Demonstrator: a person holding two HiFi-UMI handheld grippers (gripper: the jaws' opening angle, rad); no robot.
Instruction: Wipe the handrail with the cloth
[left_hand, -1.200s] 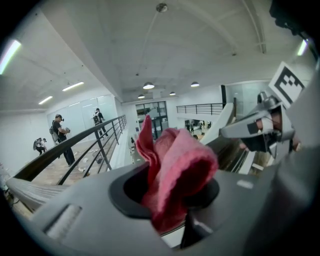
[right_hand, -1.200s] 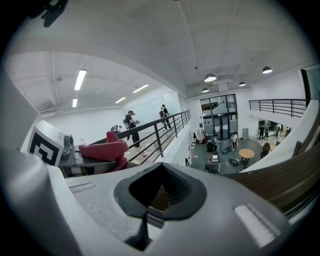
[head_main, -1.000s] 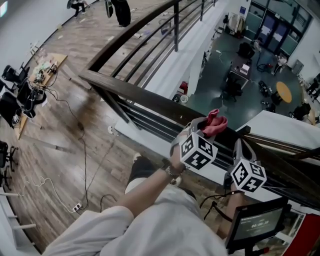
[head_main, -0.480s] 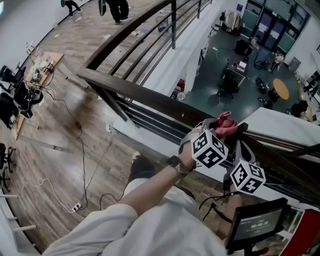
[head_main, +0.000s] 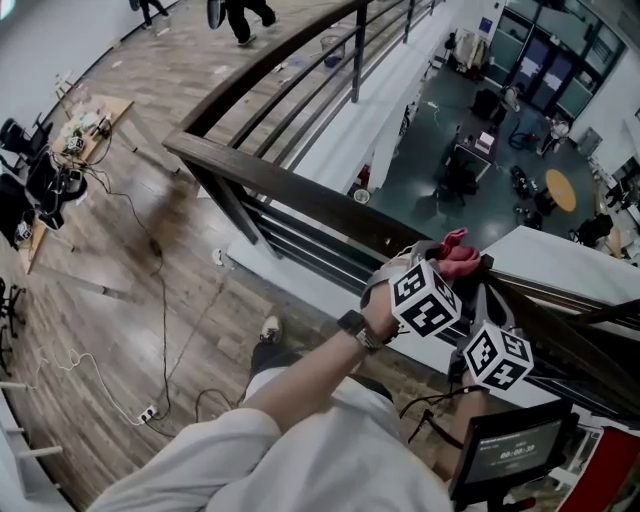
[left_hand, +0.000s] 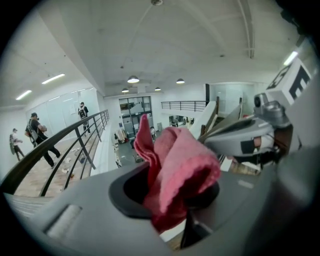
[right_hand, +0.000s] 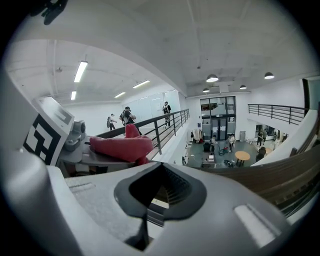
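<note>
The pink cloth (head_main: 459, 254), a soft napped fabric bunched into loose folds with one corner standing up, was gripped in the left tongs (head_main: 446, 266), which were clenched on its lower part (left_hand: 175, 170). In the head view it sat over the top of the handrail (head_main: 300, 195), toward that rail's right-hand stretch; whether it pressed on the wood could not be told. The handrail was a broad, dark, smooth wooden beam, meeting a second beam at a corner on the left, with thin dark metal bars (head_main: 300, 235) running below it. The right tongs (head_main: 482, 300) hung just beside the left tongs, on the near side of the rail, clenched with nothing between them (right_hand: 160, 192); through their view the brown rail (right_hand: 290, 185) ran along the right. Each pair carried a white cube with black square markers (head_main: 425, 298). Behind lay a wood-plank floor (head_main: 110, 290) with thin cables (head_main: 165, 300) trailing over it, and a cluttered table (head_main: 85, 130) at its left edge. A round yellow table (head_main: 565, 186) stood on the level below.
</note>
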